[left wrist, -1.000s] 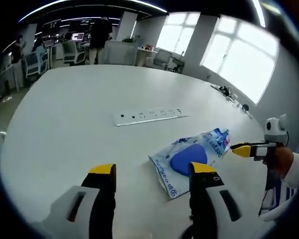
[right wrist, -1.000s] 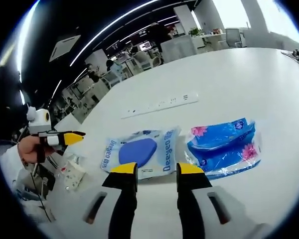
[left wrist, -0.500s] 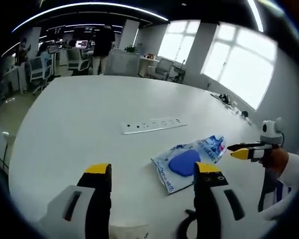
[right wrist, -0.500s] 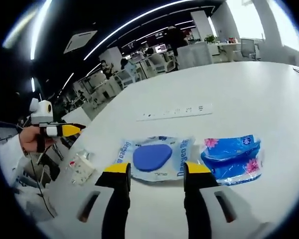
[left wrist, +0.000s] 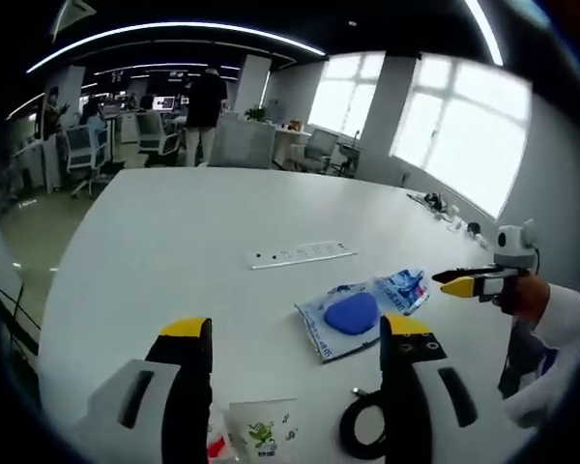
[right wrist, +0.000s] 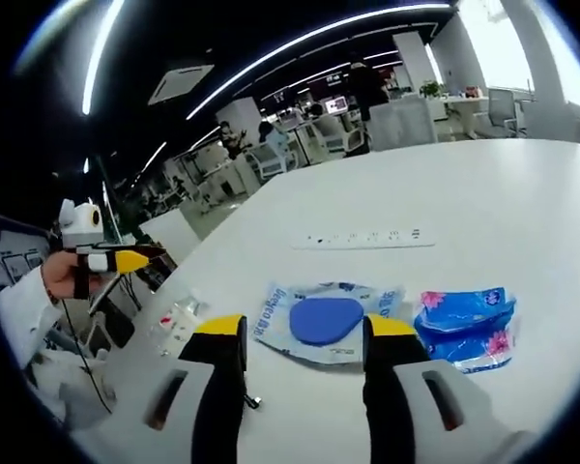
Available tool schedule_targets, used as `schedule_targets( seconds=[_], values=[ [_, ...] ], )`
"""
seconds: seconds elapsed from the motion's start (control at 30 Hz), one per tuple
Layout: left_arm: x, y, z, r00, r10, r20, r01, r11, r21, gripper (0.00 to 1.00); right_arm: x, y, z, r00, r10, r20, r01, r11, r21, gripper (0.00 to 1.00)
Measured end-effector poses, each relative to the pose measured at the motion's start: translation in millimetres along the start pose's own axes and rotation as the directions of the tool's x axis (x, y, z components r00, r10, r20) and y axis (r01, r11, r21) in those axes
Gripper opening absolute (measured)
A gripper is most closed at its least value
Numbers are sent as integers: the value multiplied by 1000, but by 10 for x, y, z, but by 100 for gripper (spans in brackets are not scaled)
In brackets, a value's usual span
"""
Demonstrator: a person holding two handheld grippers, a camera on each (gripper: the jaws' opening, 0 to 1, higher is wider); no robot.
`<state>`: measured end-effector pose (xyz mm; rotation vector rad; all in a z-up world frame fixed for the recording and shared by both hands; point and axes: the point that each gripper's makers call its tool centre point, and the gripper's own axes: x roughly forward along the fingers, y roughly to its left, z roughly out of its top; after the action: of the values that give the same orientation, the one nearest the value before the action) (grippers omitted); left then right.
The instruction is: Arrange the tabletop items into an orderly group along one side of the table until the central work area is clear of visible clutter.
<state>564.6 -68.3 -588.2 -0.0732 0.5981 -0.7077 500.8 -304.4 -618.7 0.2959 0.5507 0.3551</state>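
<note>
A clear packet holding a blue sponge (left wrist: 352, 315) (right wrist: 324, 320) lies flat on the white table (left wrist: 174, 251). Right beside it sits a blue tissue pack with pink flowers (right wrist: 469, 326) (left wrist: 404, 286). My left gripper (left wrist: 296, 333) is open with nothing in it, hovering well short of the sponge packet. My right gripper (right wrist: 306, 329) is also open, hanging above the table's near edge on the opposite side of the packet. Each gripper appears in the other's view: the right gripper (left wrist: 461, 284) in a hand, and the left gripper (right wrist: 126, 259) at the far left.
A white power strip (left wrist: 301, 254) (right wrist: 366, 237) lies beyond the packets. A black cable coil (left wrist: 362, 431) and a small packet with green print (left wrist: 261, 432) lie under my left jaws. Another small packet (right wrist: 177, 318) sits near the table edge. Office desks, chairs and people stand far behind.
Both grippers have drawn back and up from the packets, so these look smaller. The cable coil and small packets have come into sight. Nothing on the table has moved.
</note>
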Motion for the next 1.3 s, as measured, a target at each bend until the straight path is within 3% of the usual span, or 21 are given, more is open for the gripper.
schedule_targets(
  seconds=[0.33,0.73,1.07,1.3],
  values=[
    [-420,70,-56,998,27,49,-25,999,-37,71,-4,242,86,998,69,-5,-69,997,-28,47],
    [-852,235,-257,995,67,68,-62,995,-77,72,188,673,204,985,170,-35,-172,983,-65,48],
    [-1095,432,-414,992,106,69,-98,989,-108,71,455,1044,207,964,252,-90,-260,962,-88,47],
    [-1206,546,-510,990,125,72,-114,985,-132,71,665,1295,89,944,295,-151,-313,943,-117,47]
  ],
)
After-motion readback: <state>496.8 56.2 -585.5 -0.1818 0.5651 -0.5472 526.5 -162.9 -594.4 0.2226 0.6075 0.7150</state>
